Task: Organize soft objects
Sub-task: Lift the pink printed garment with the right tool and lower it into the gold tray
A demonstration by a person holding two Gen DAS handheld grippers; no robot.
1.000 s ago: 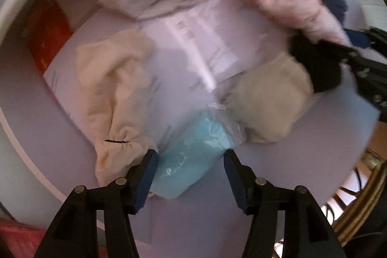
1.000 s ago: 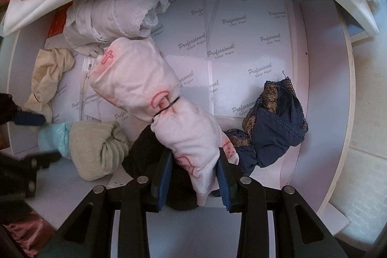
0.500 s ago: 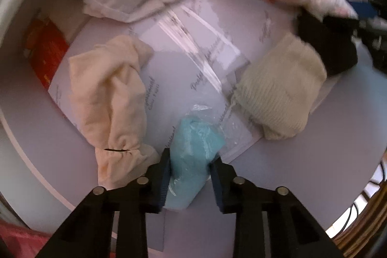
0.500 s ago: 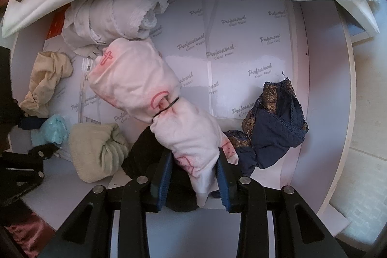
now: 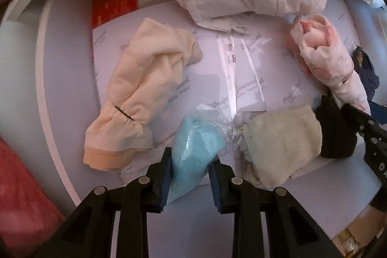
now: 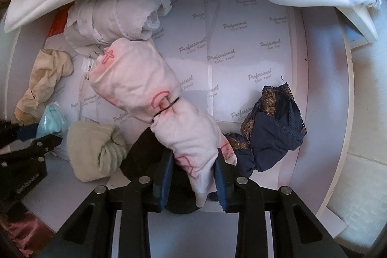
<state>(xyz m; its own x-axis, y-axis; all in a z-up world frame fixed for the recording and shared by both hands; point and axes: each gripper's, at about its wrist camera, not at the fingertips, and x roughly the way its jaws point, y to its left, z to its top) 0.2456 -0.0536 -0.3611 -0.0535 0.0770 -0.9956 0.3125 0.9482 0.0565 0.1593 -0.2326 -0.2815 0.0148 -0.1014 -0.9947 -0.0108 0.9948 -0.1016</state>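
Since second ago: left tongs (image 5: pixel 189 172) closed from wide open onto blue pack (image 5: pixel 193 151), long axis along fingers. Right tongs (image 6: pixel 193 181) unchanged, clamped on pink roll (image 6: pixel 154 98), running up-left on shelf (image 6: pixel 321 93).

The white paper sheets (image 6: pixel 244 45) lining the drawer carry a repeated grey print, "Professional Color Paper". The pink bundle (image 6: pixel 145 88) bears red marks, one like a cross, not readable as words.

Soft dim daylight, glare on the glossy paper (image 5: pixel 244 69), fisheye-bent dark edges, slight blur at left
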